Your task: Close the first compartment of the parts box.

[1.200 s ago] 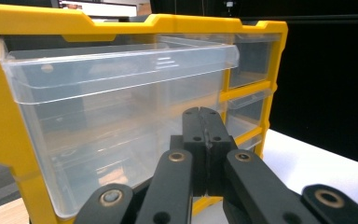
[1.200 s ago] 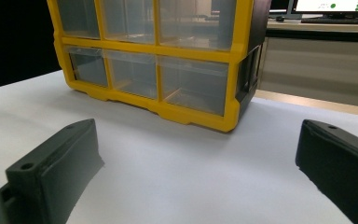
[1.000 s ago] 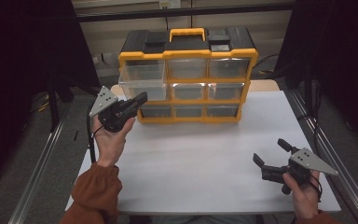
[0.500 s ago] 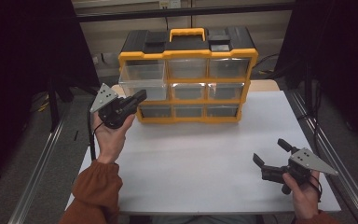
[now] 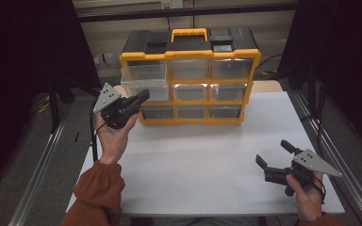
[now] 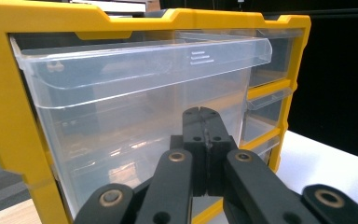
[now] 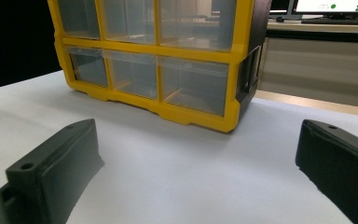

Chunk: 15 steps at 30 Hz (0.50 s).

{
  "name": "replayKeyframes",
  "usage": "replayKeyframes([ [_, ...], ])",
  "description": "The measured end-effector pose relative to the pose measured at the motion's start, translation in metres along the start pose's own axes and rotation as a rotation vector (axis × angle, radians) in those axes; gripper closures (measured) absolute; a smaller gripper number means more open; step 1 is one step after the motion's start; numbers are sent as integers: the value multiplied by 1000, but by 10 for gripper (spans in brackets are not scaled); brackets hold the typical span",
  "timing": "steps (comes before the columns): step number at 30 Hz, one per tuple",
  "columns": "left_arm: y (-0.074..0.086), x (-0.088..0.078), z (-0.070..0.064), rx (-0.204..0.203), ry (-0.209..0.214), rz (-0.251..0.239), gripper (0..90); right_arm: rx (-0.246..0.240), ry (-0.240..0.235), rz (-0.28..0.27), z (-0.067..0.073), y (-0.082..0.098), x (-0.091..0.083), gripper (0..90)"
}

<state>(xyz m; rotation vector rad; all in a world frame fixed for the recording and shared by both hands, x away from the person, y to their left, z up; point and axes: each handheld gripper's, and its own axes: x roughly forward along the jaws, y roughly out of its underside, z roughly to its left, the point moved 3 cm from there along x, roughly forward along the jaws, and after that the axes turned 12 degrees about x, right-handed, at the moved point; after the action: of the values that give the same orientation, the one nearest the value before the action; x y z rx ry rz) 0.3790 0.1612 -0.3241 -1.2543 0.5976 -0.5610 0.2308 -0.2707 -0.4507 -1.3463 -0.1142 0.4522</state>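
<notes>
A yellow-framed plastic organiser cabinet with a black top and clear drawers stands at the far side of a white table. Its top-left clear plastic drawer sticks out from the frame, while the other drawers sit flush.

The left gripper, held up in the person's left hand, points at the front of that protruding drawer. Its black fingers are pressed together with nothing between them. In the left gripper view their tips sit right at the drawer's clear front wall, below its lip; whether they actually touch it cannot be told.

The right gripper rests low near the table's near right corner, well apart from the cabinet. Its fingers stand wide apart, with only bare table between them.

Compared with the high view a second ago and half a second ago, almost nothing has changed. Both hands sit in the same places, the left fingers remain together, and the drawer juts out by the same amount. This looks like a pause, not a stroke. Judging from the closed tips set against the drawer front, the work in hand is probably pushing the drawer shut, and that push has not begun. The drawer is as open as it was.
</notes>
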Motion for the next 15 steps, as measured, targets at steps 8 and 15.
replayKeyframes([
  [8,1,2,1,-9,-4,-1,900,-1,2,-5,0,0,0,0],
  [15,1,3,1,-9,-10,0,900,-1,-5,5,0,0,0,0],
])
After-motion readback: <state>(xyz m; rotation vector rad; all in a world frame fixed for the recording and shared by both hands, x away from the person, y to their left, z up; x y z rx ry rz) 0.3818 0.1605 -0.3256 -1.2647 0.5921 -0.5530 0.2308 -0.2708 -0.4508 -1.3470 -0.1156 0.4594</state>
